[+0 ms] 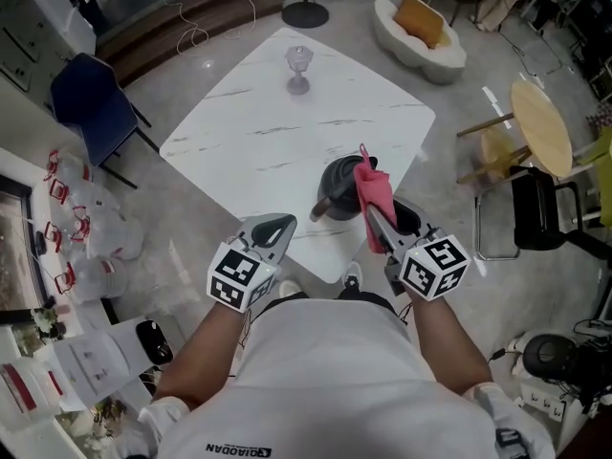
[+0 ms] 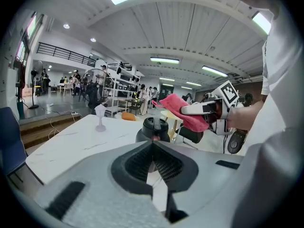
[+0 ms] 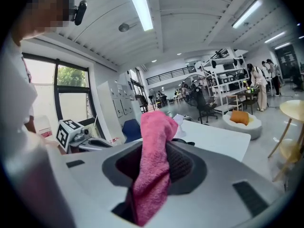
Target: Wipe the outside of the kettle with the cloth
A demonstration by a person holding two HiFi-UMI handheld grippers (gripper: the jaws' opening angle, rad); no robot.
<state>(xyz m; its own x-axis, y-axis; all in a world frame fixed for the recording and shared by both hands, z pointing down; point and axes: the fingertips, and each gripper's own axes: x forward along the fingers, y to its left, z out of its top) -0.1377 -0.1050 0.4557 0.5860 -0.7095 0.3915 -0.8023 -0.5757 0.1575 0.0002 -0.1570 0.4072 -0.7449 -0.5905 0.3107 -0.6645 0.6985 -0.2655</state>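
Note:
A dark kettle point(image 1: 335, 187) stands near the front edge of the white marble table point(image 1: 239, 132). My right gripper point(image 1: 376, 220) is shut on a pink cloth point(image 1: 372, 191), held just right of the kettle and level with its top. In the right gripper view the cloth point(image 3: 154, 160) hangs between the jaws and hides most of the kettle. My left gripper point(image 1: 285, 223) is shut and empty, a little short of the kettle on its left. The left gripper view shows the kettle point(image 2: 153, 128) straight ahead past the closed jaws, with the cloth point(image 2: 183, 111) and right gripper point(image 2: 202, 109) beside it.
A glass goblet point(image 1: 298, 67) stands at the table's far side. A blue chair point(image 1: 91, 98) is at the left, a round wooden table point(image 1: 541, 127) and black chair point(image 1: 545, 210) at the right, a white seat with an orange cushion point(image 1: 421, 25) beyond.

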